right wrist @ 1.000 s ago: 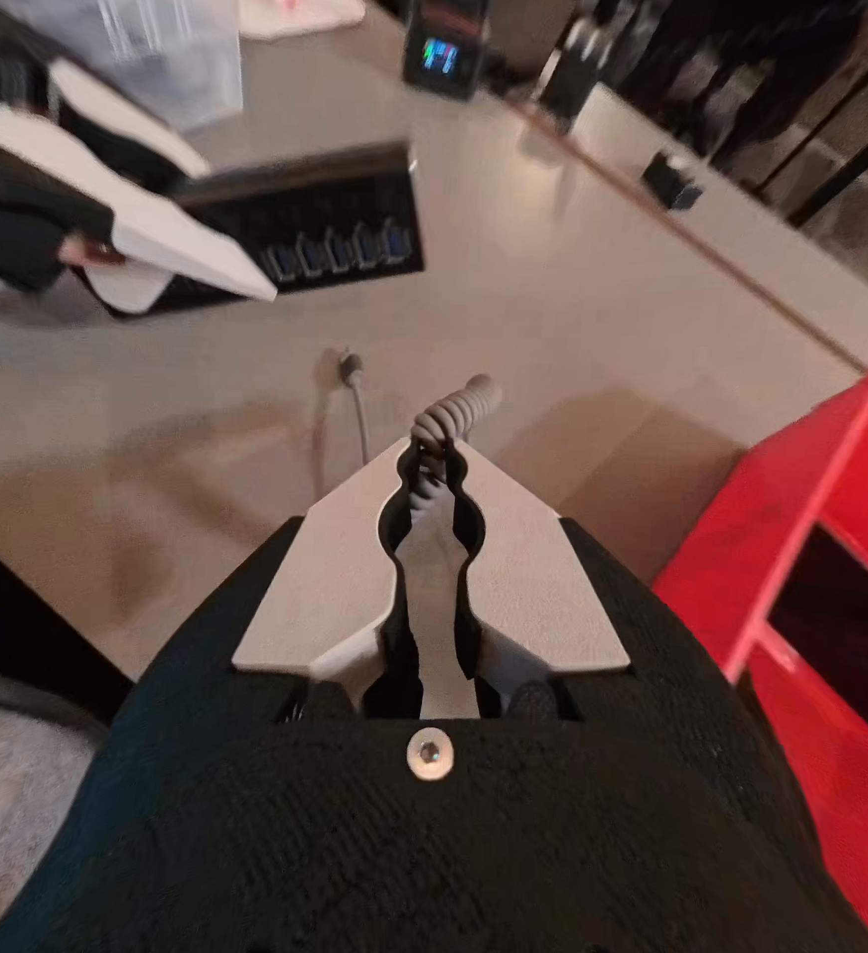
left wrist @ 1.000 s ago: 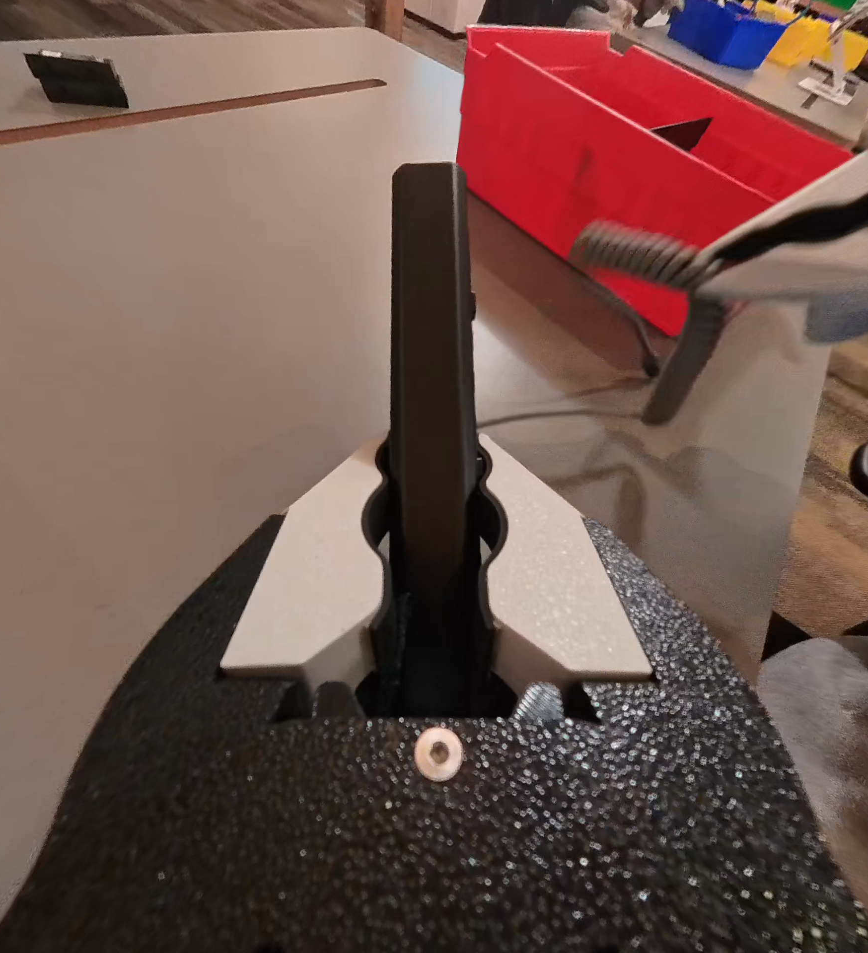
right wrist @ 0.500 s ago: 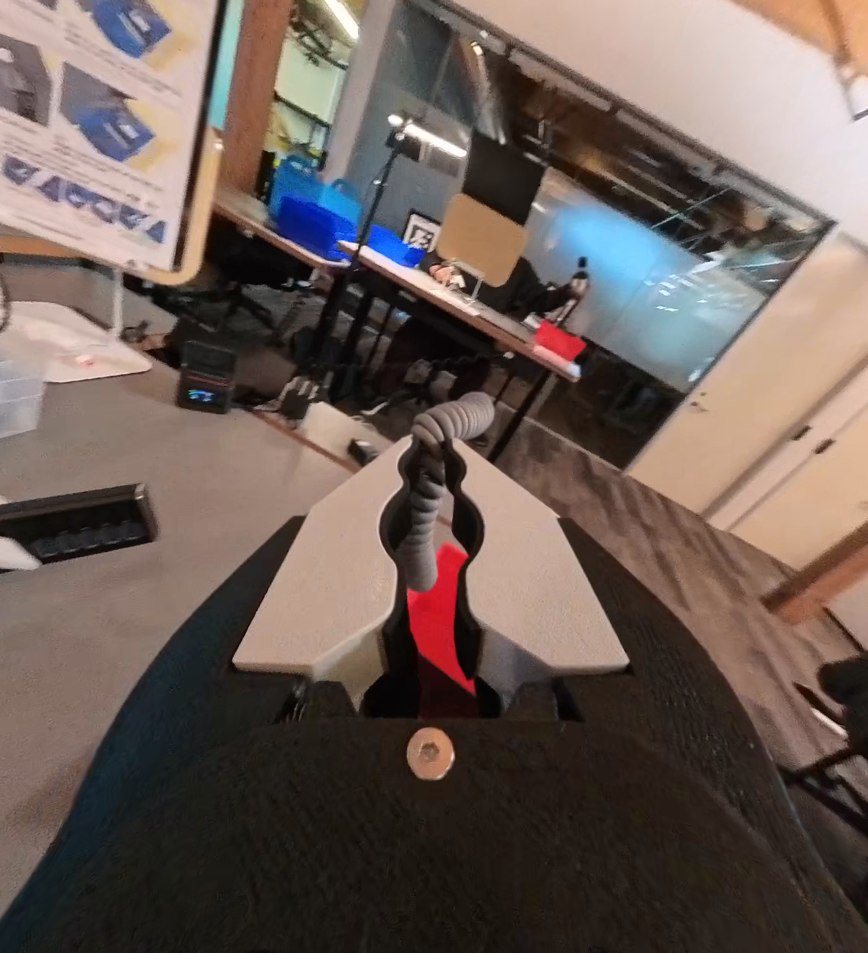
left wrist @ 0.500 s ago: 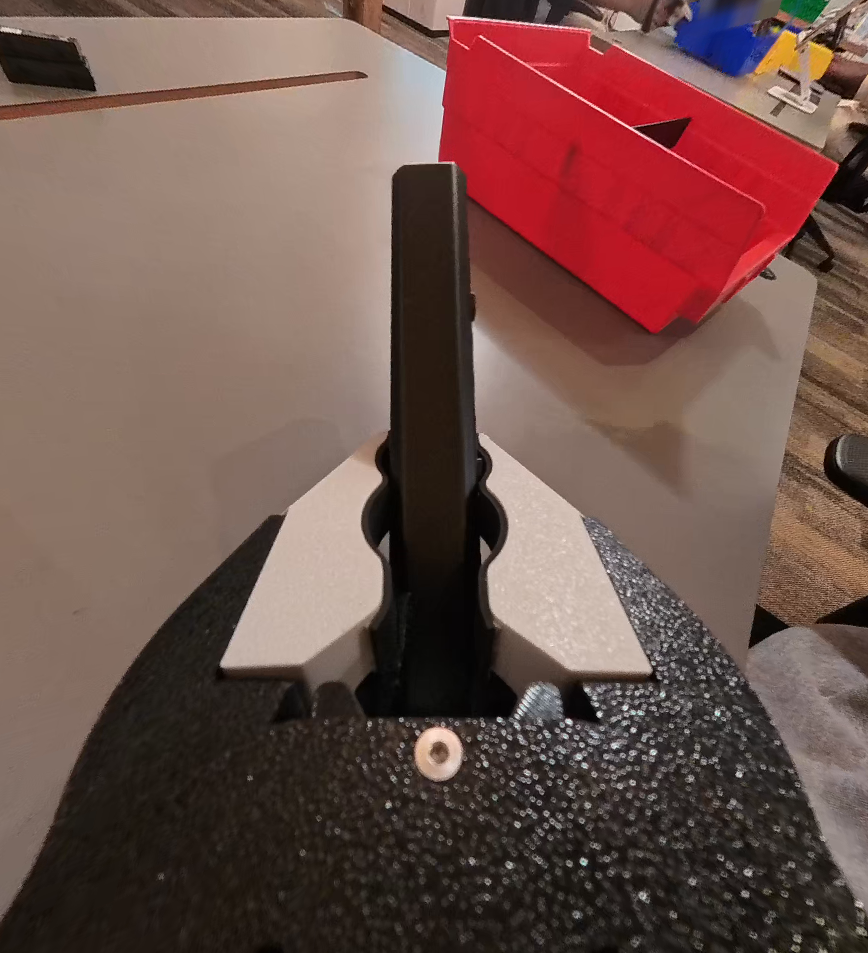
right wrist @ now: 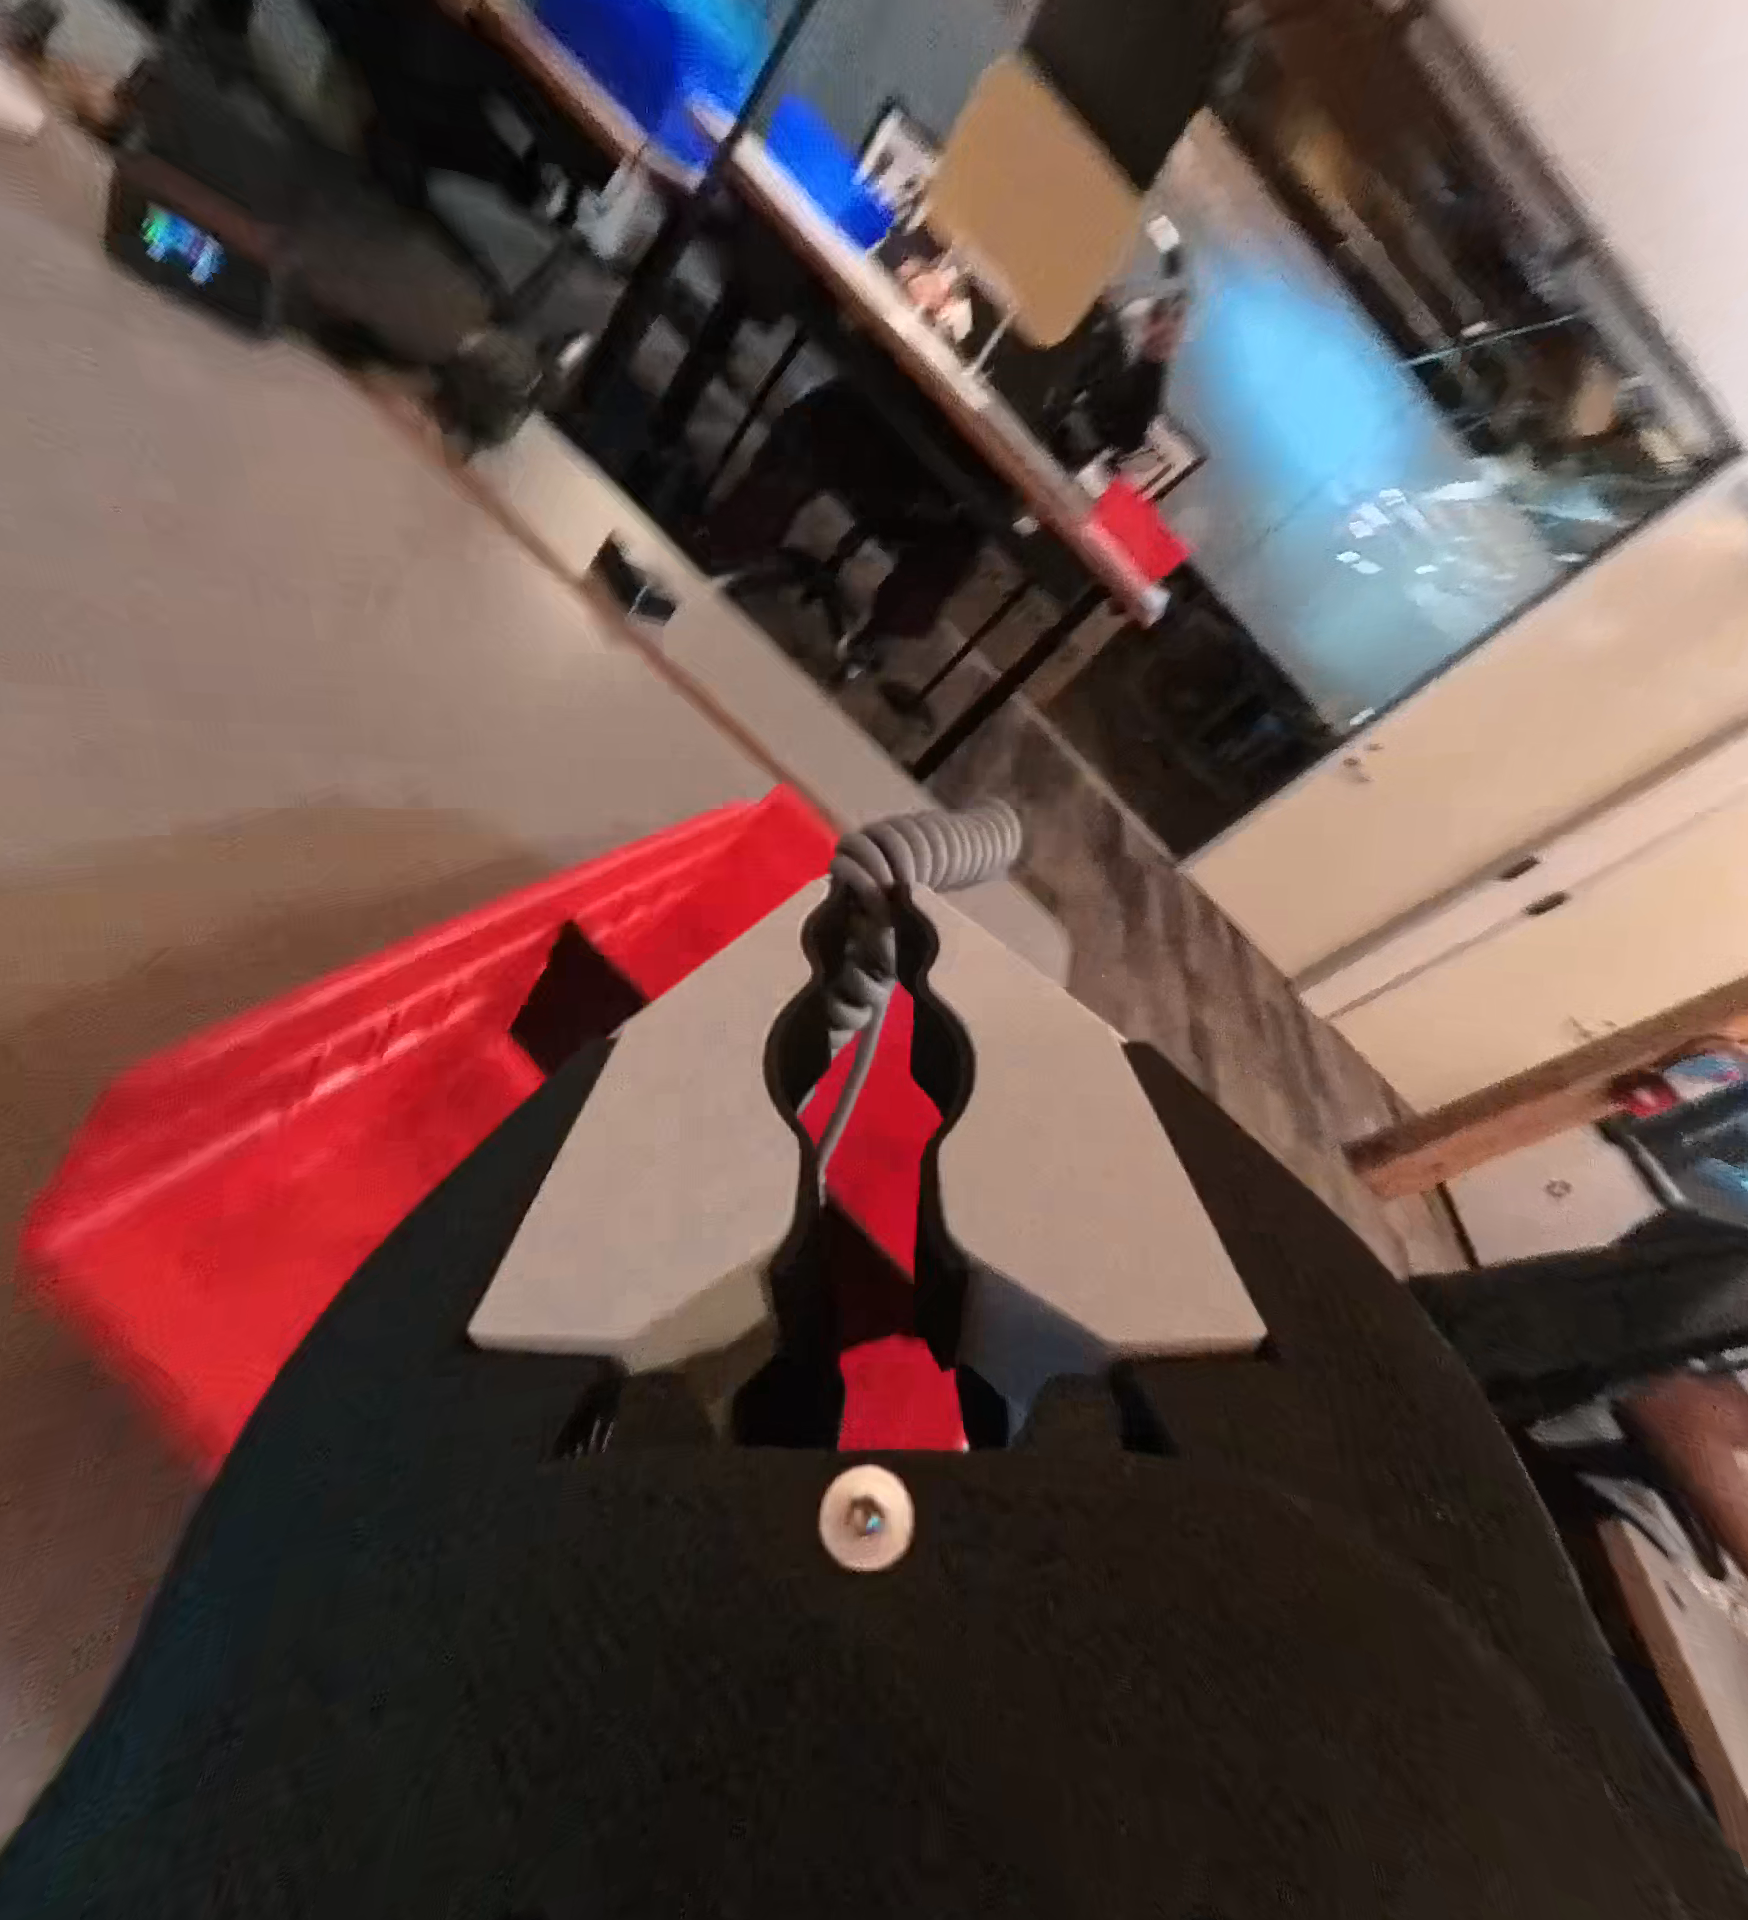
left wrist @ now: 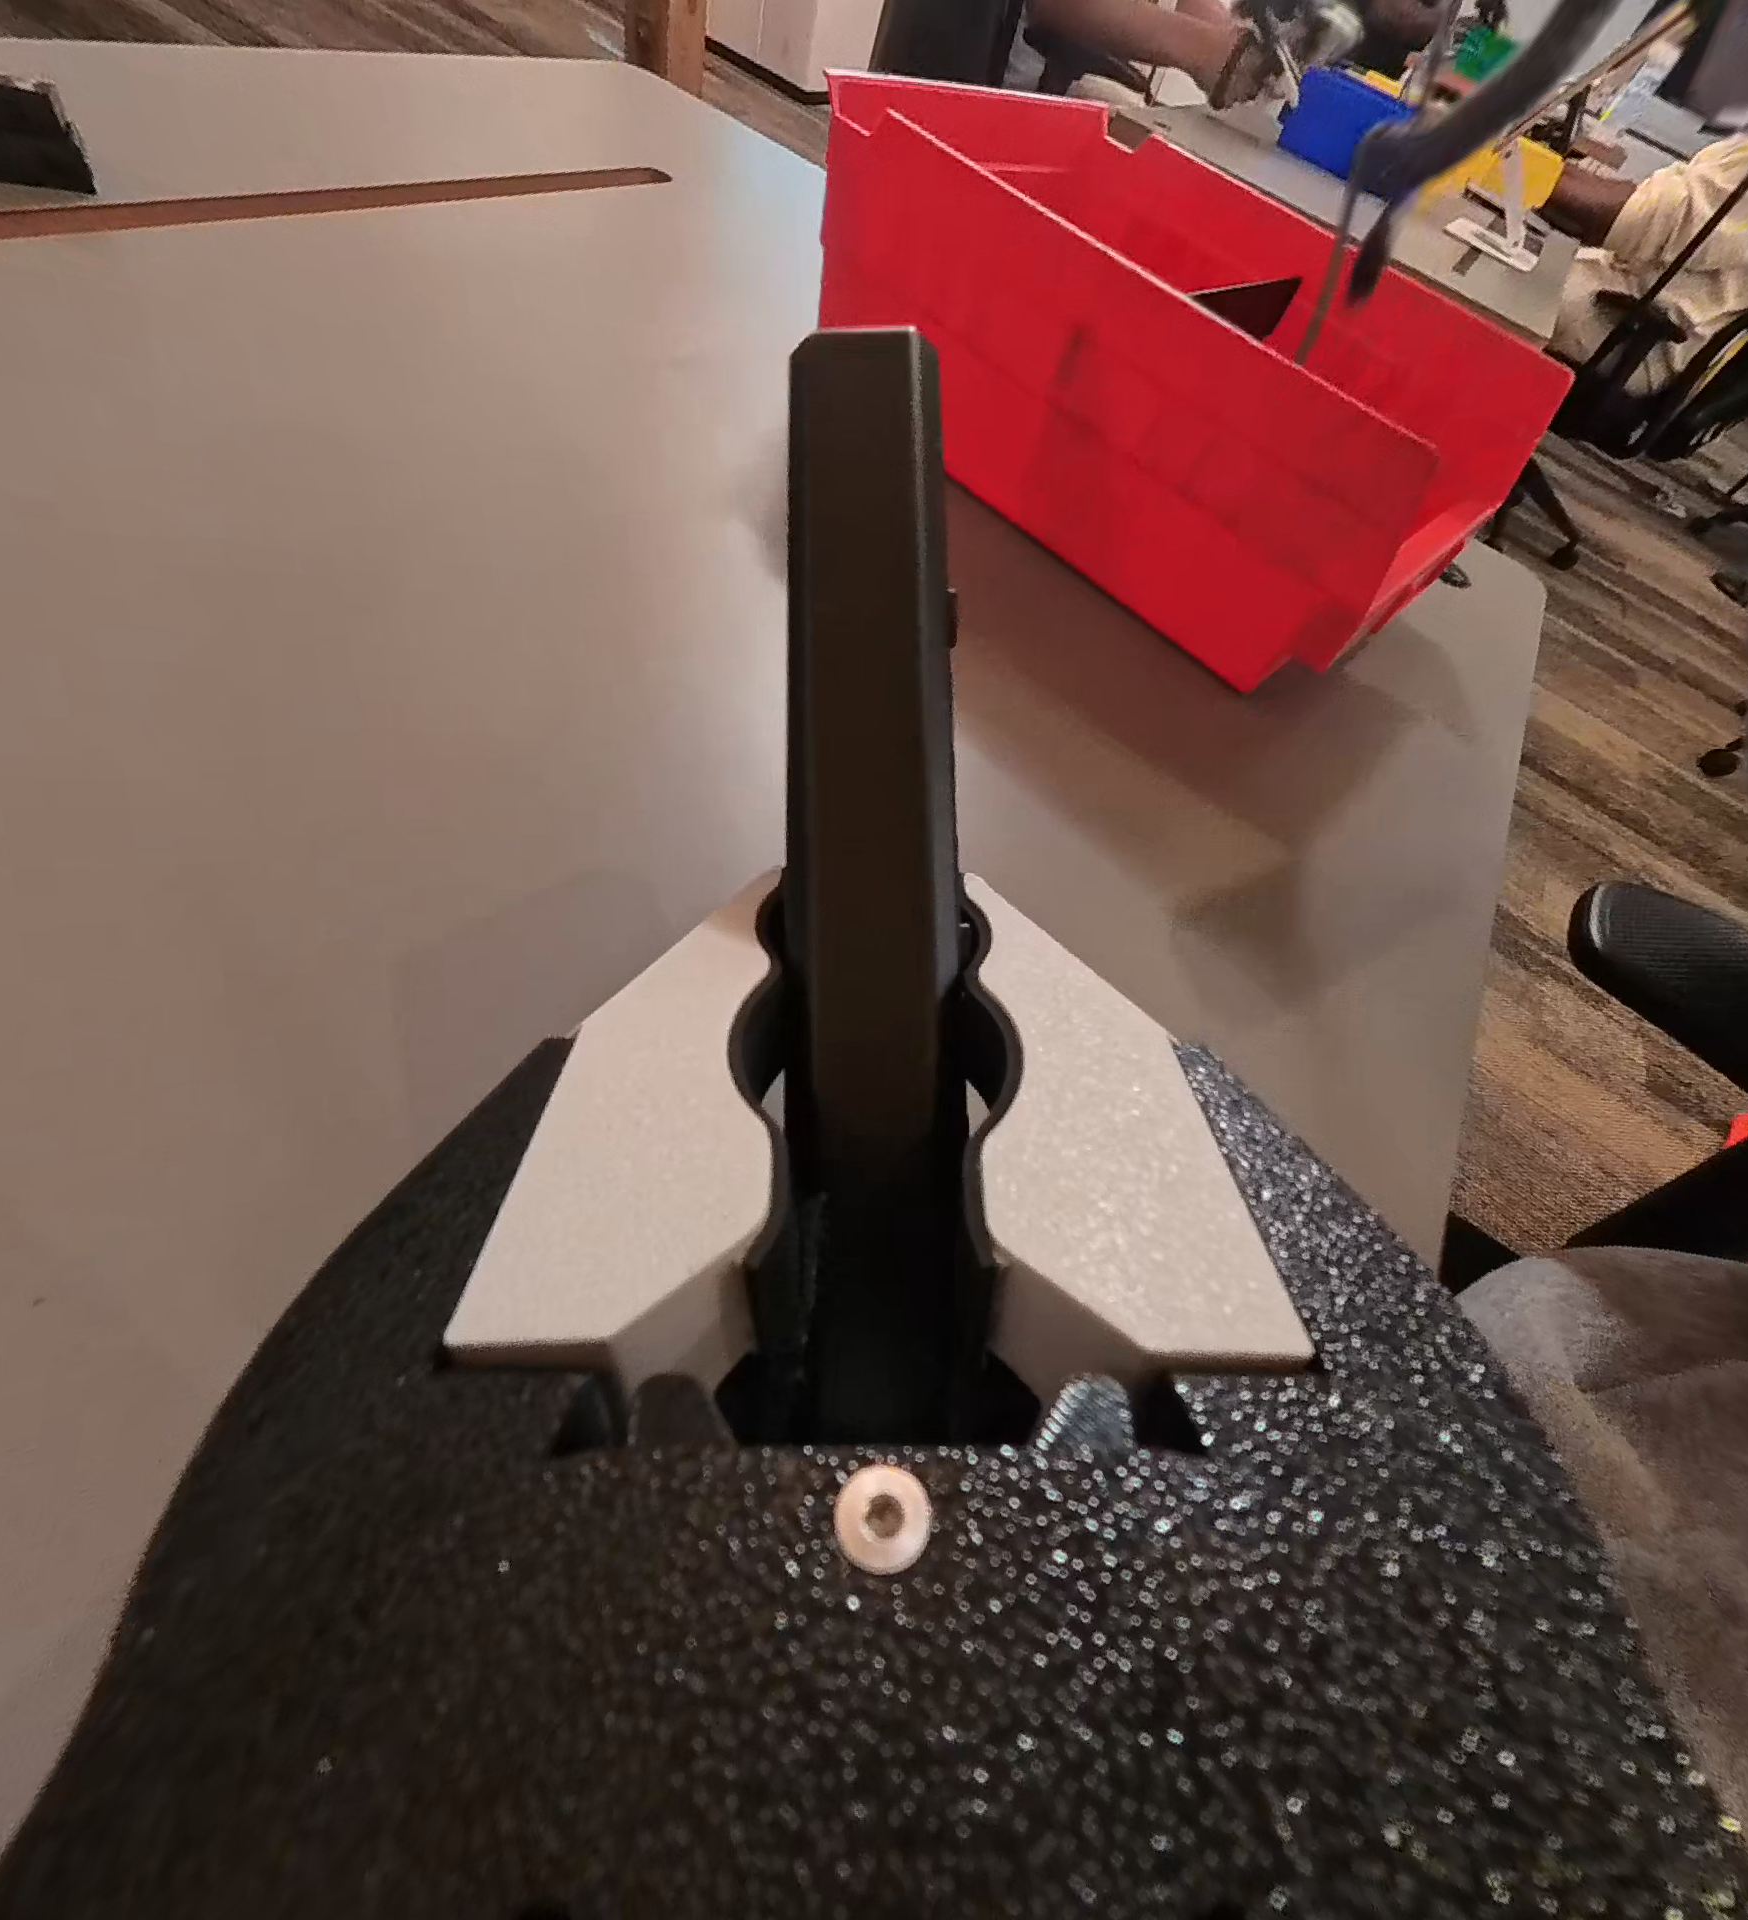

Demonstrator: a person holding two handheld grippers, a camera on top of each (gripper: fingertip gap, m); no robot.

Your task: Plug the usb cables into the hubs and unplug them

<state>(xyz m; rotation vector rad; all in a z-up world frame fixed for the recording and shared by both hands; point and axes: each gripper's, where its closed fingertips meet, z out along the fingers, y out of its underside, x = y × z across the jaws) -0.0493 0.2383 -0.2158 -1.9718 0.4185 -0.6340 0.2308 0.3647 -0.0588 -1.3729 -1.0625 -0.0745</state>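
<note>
Left gripper (left wrist: 870, 914) grips hub (left wrist: 865, 644) — right gripper (right wrist: 875, 914), cable (right wrist: 937, 847).

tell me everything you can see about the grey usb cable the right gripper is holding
The grey usb cable is pinched between the right gripper's pale fingers. Its ribbed strain-relief end bends right past the fingertips; a thin smooth cord runs back down through the gap. It looks like flexible rubbery plastic. It is held in the air above the red bin. No plug shows, and the view is blurred.
</note>
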